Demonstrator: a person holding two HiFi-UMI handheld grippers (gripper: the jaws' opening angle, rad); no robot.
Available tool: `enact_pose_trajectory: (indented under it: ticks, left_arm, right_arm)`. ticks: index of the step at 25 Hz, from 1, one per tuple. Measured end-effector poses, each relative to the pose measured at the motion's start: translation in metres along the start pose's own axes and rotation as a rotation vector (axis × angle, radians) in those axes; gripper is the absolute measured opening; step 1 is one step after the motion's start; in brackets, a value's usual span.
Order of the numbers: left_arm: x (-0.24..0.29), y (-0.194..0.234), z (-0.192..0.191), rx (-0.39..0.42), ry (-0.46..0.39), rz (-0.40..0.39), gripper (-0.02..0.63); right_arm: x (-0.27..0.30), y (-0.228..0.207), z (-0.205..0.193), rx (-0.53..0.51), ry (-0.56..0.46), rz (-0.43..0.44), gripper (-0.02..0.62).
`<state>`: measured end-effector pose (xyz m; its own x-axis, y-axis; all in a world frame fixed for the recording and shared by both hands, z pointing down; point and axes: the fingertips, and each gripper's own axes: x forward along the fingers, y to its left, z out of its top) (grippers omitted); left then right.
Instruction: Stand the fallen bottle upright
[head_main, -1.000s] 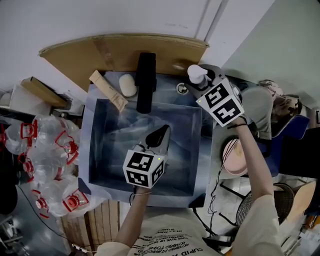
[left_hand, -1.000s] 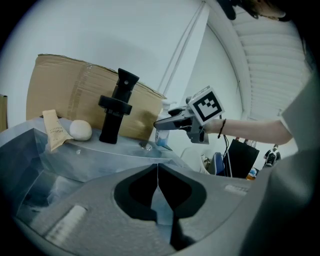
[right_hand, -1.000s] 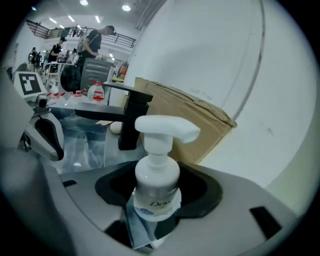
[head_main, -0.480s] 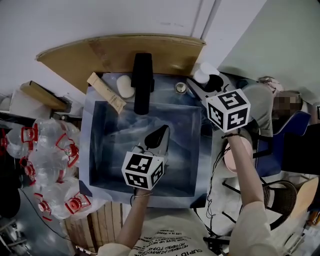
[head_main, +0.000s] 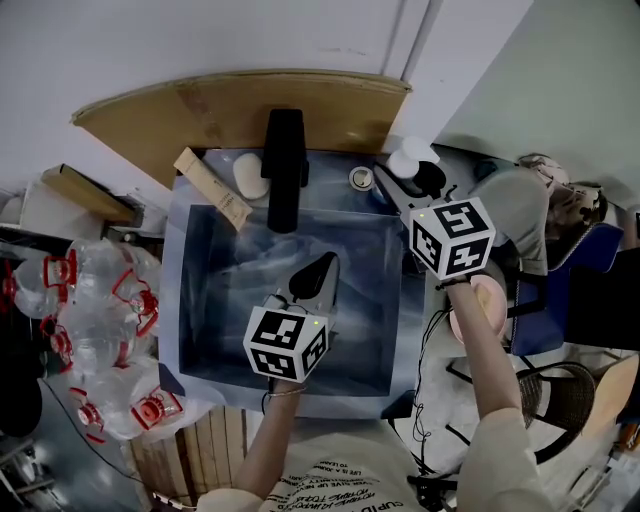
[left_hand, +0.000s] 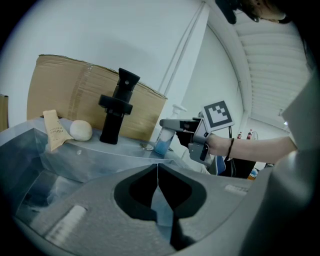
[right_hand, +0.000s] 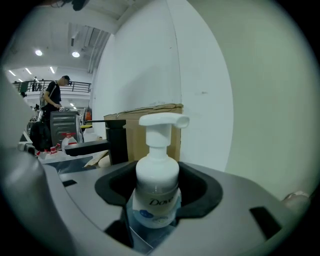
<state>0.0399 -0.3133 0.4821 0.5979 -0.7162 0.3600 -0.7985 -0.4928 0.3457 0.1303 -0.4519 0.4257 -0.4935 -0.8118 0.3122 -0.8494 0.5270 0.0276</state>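
White wall (head_main: 200, 40) is filling the back, with a cardboard sheet (head_main: 230, 105) leaning on it behind the steel sink (head_main: 190, 300). Clear red-capped bottles (head_main: 100, 300) are lying heaped at the sink's left. The left gripper (head_main: 322, 266) is hovering over the basin, jaws pressed together, empty. The right gripper (head_main: 402, 176) is clamping the pump bottle (right_hand: 157, 185), which is standing upright on the sink's back right corner, right of the black faucet (head_main: 285, 170).

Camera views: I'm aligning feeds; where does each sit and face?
Head view: on the person's head, steeply down into the sink; both forearms show.
Left gripper view: on the left gripper, facing the faucet; its shut jaws show.
Right gripper view: on the right gripper, facing the pump bottle clamped in its jaws.
Shared: all three show the pump bottle.
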Motion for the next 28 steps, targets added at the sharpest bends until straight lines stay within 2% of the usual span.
enact_pose_trajectory:
  ticks: [16, 18, 22, 28]
  left_arm:
    - [-0.001, -0.001, -0.001, -0.005, -0.004, 0.007, 0.026]
    - [-0.002, -0.001, 0.0, -0.005, -0.007, 0.008, 0.026]
    - [-0.003, -0.003, 0.003, -0.004, -0.016, 0.007, 0.026]
    - [-0.007, -0.009, 0.01, 0.003, -0.029, 0.002, 0.026]
  right_arm:
    - [-0.004, 0.003, 0.001, -0.047, -0.144, -0.044, 0.252]
    - [-0.005, 0.004, 0.001, -0.05, -0.152, -0.044, 0.27]
    - [-0.007, 0.001, -0.002, -0.005, -0.155, -0.049, 0.296]
    - [-0.024, -0.005, 0.002, 0.086, -0.2, -0.071, 0.296]
